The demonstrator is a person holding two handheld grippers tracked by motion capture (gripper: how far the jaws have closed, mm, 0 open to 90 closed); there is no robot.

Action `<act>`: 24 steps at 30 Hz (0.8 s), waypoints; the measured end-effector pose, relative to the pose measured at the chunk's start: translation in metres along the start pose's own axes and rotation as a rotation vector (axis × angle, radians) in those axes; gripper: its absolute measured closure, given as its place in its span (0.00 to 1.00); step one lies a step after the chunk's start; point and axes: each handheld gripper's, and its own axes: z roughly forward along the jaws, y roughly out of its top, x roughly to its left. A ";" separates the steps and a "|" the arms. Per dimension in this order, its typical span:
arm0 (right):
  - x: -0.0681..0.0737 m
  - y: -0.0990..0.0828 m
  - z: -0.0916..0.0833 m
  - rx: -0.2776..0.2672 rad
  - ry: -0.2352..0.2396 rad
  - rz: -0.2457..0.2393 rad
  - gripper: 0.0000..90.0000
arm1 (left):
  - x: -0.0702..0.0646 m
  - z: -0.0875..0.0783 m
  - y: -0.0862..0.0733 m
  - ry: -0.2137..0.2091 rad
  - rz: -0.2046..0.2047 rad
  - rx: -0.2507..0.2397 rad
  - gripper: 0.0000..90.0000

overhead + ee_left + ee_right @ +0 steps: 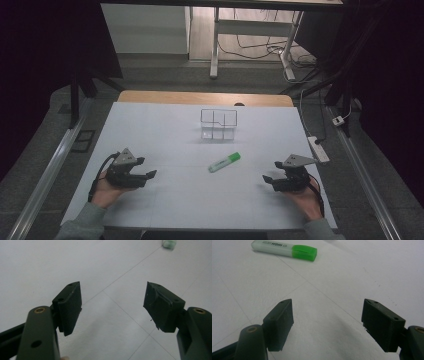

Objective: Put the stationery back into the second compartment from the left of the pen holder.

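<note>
A green highlighter (224,162) lies slantwise near the middle of the white table (165,135), its cap toward the far right. Beyond it stands a clear compartmented holder (218,124). My left gripper (145,168) rests low at the near left, held in a hand, jaws apart with nothing between them (113,307). At the near right my right gripper (271,171) also stands open and holds nothing; its own view has the highlighter (284,249) lying ahead, beyond the spread jaws (327,315). A green end of the highlighter (169,243) peeks in at the top of the left gripper view.
A wooden strip (205,98) runs along the table's far edge. A power strip (319,148) and cables lie off the table's right side. Desk legs (215,45) stand on the floor behind.
</note>
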 end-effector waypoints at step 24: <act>0.005 0.016 0.006 0.004 0.004 -0.002 0.29 | -0.003 0.001 0.001 -0.010 0.007 0.010 0.34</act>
